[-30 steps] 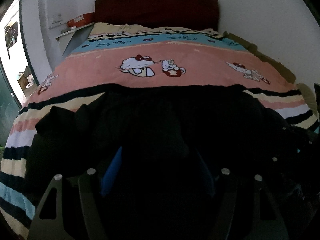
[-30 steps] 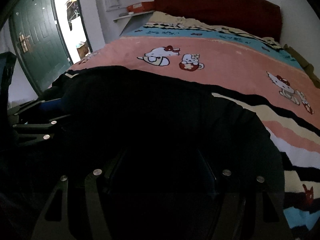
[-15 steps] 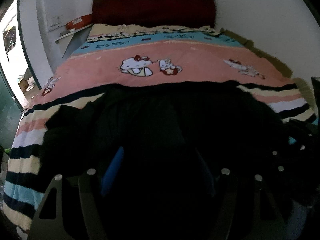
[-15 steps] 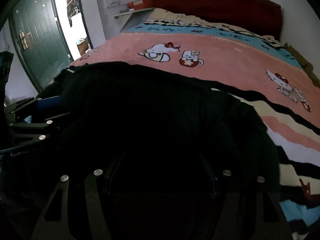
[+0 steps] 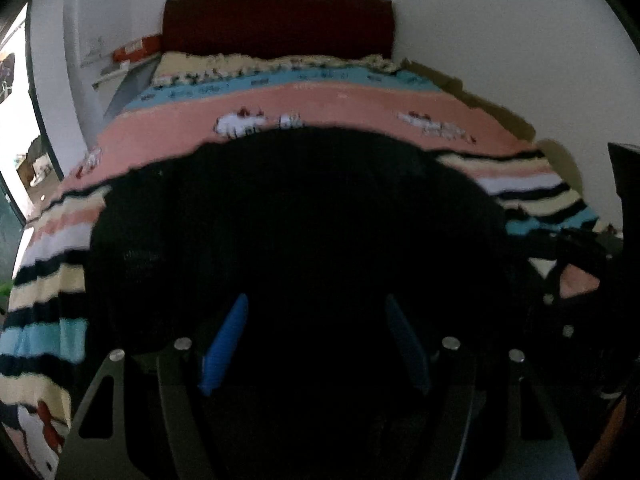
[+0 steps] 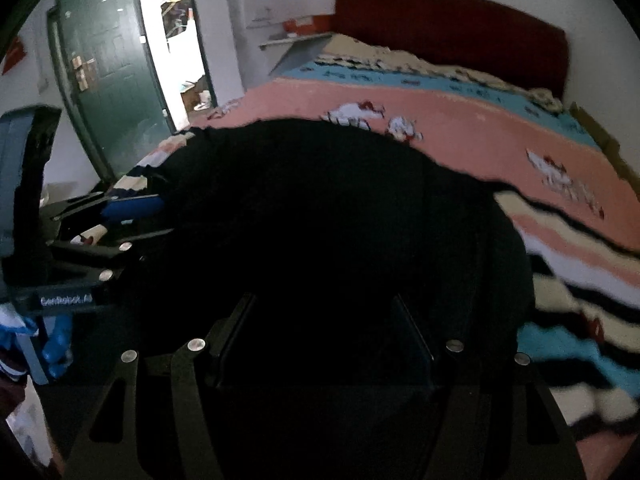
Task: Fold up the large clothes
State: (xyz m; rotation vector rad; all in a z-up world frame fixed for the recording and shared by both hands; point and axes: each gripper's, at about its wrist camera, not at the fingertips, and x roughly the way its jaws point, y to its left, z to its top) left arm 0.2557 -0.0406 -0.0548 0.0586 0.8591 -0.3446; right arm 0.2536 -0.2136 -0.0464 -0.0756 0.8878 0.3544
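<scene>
Left wrist view showed a black garment [image 5: 312,216] spread over the near part of the striped cartoon blanket [image 5: 328,104] on the bed, well short of the dark red headboard [image 5: 276,20] at the far end. The left gripper [image 5: 316,340] had its blue-padded fingers [image 5: 224,344] set wide on either side of a dark bulge of the garment; the cloth appeared to be bunched between them, though in the gloom it could not be told whether the pads actually pressed it. In the right wrist view the right gripper [image 6: 324,332] stood likewise over the same black mass (its pads nearly lost in shadow), and its grip could not be told either. The left gripper [image 6: 132,204] showed at the garment's left edge, towards the green door [image 6: 108,80], which was open beside the bed.
</scene>
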